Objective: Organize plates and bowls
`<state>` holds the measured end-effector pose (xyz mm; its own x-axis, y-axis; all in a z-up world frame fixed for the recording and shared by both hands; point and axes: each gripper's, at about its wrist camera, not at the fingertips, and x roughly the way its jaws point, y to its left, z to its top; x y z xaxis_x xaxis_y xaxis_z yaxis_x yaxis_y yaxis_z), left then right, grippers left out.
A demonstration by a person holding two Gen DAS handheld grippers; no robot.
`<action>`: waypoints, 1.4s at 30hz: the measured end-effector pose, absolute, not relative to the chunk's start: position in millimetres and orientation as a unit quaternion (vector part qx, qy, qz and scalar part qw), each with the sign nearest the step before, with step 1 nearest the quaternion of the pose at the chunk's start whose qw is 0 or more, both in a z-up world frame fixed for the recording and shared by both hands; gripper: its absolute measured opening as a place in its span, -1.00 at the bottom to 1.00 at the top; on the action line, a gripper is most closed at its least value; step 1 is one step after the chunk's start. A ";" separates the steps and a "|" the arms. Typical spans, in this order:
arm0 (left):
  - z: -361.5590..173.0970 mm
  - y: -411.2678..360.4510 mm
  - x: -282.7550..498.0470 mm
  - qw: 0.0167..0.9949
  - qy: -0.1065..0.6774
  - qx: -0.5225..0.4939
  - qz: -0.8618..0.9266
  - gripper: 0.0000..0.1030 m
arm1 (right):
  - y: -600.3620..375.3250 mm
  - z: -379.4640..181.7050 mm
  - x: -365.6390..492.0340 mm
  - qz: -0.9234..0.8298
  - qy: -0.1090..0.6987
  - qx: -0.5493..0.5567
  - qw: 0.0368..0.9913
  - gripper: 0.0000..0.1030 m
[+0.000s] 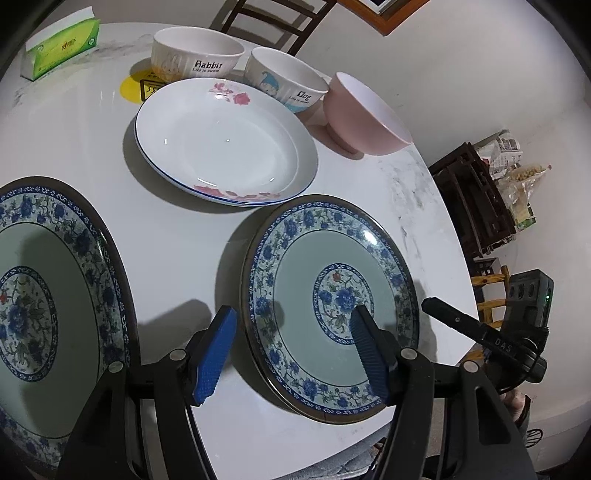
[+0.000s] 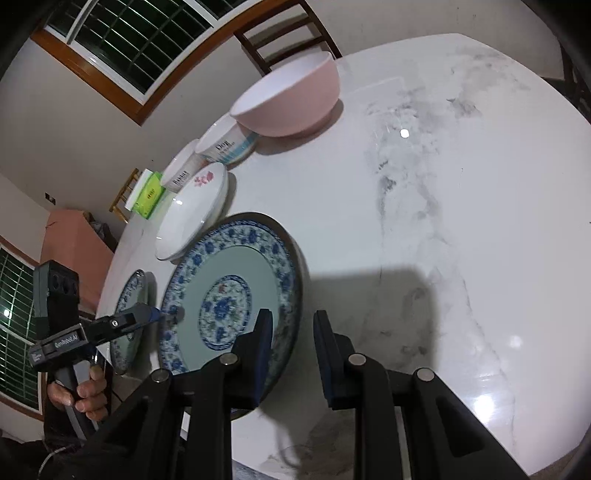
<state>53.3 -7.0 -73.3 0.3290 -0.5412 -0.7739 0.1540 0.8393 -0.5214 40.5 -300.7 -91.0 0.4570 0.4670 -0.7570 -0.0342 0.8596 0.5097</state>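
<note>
A blue floral plate [image 1: 325, 280] lies on the white marble table [image 1: 177, 236]; it also shows in the right wrist view [image 2: 236, 258]. A second like plate [image 1: 44, 295] lies at the left [image 2: 131, 295]. My left gripper [image 1: 295, 350] is open, its jaws straddling the near left rim of the first plate. My right gripper [image 2: 291, 354] is open, its jaws straddling that plate's right rim. Behind stand a white rose plate [image 1: 225, 140], a Rabbit bowl [image 1: 195, 55], a Dog bowl [image 1: 284, 79] and a pink bowl [image 1: 365, 114].
A green tissue box [image 1: 62, 44] lies at the far left of the table. A wooden chair [image 1: 273, 18] stands behind the table. Dark wooden furniture [image 1: 472, 206] stands right of the table edge. Bare marble [image 2: 461, 221] spreads to the right.
</note>
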 end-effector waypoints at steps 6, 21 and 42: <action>-80.2 -7.4 57.6 0.788 0.546 -0.182 -0.219 0.02 | -298.6 -101.4 45.7 0.173 0.505 0.214 0.818 -0.55; -89.6 -9.2 59.6 0.780 0.561 -0.175 -0.216 -0.34 | -300.3 -112.7 59.7 0.188 0.513 0.233 0.805 -0.55; -89.2 -5.2 55.0 0.796 0.555 -0.135 -0.200 -0.73 | -296.8 -114.9 54.6 0.165 0.513 0.255 0.803 -0.75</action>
<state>55.0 -5.2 -89.2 0.3039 -0.4676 -0.8300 0.1680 0.8839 -0.4365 54.6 -296.8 -114.9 0.4198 0.5267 -0.7392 -0.0043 0.8156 0.5786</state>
